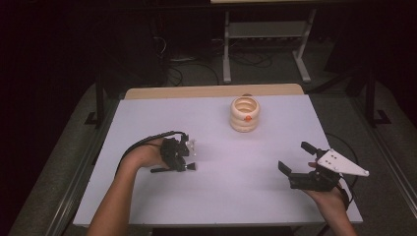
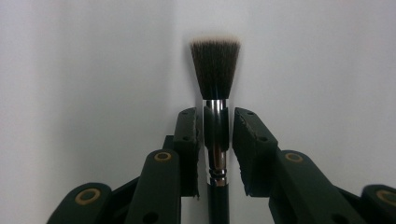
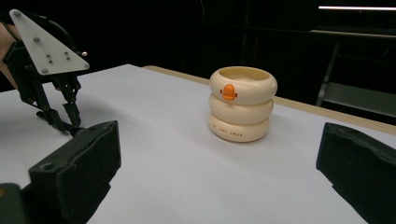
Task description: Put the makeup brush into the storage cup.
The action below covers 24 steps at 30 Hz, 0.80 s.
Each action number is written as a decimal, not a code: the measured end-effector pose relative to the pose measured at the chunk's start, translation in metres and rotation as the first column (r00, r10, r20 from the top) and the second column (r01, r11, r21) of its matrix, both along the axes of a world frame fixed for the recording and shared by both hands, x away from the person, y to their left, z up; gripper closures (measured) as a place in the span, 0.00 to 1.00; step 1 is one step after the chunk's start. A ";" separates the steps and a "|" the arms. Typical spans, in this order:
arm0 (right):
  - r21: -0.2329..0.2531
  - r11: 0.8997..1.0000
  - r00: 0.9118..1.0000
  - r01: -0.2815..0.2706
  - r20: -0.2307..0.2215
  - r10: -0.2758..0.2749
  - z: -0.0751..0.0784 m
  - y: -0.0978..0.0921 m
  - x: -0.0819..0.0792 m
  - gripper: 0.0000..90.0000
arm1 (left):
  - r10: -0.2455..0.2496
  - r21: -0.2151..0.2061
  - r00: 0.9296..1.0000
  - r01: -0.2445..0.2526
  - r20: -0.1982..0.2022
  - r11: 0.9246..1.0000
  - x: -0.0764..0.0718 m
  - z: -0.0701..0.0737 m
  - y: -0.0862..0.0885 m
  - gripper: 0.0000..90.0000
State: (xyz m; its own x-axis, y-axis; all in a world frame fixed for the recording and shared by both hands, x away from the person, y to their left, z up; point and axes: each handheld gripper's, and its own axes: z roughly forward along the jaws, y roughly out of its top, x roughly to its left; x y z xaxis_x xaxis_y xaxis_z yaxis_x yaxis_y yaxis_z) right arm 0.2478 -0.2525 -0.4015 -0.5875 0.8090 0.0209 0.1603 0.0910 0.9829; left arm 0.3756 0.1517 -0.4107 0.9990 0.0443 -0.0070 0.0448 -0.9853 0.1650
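A makeup brush point(image 2: 215, 65) with dark bristles, a chrome collar and a black handle lies on the white table point(image 1: 221, 187). My left gripper point(image 2: 217, 126) points down over it, its jaws close on either side of the collar with thin slivers of table showing between. In the high view that gripper point(image 1: 182, 155) is at the left and the brush point(image 1: 191, 167) lies under it. A cream three-ringed cup point(image 1: 245, 114) with an orange dot stands at the back. My right gripper point(image 1: 295, 156) is wide open at the right, holding nothing, and faces the cup point(image 3: 242, 105).
The table's wooden far edge point(image 1: 211, 91) runs behind the cup. Beyond it are a metal frame point(image 1: 265, 44) and cables on a dark floor. The left gripper point(image 3: 63, 121) with its grey plate shows far left in the right gripper view.
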 end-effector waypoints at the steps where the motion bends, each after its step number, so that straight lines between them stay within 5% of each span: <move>1: 0.001 1.000 1.000 0.000 0.000 0.000 0.000 0.000 0.000 0.00 | 0.001 0.003 1.000 -0.001 -0.001 1.000 0.000 -0.001 0.000 0.79; 24: 0.007 1.000 1.000 0.006 -0.002 -0.006 0.000 -0.001 0.000 0.00 | 0.015 -0.001 1.000 -0.015 -0.021 1.000 0.003 -0.003 0.000 0.85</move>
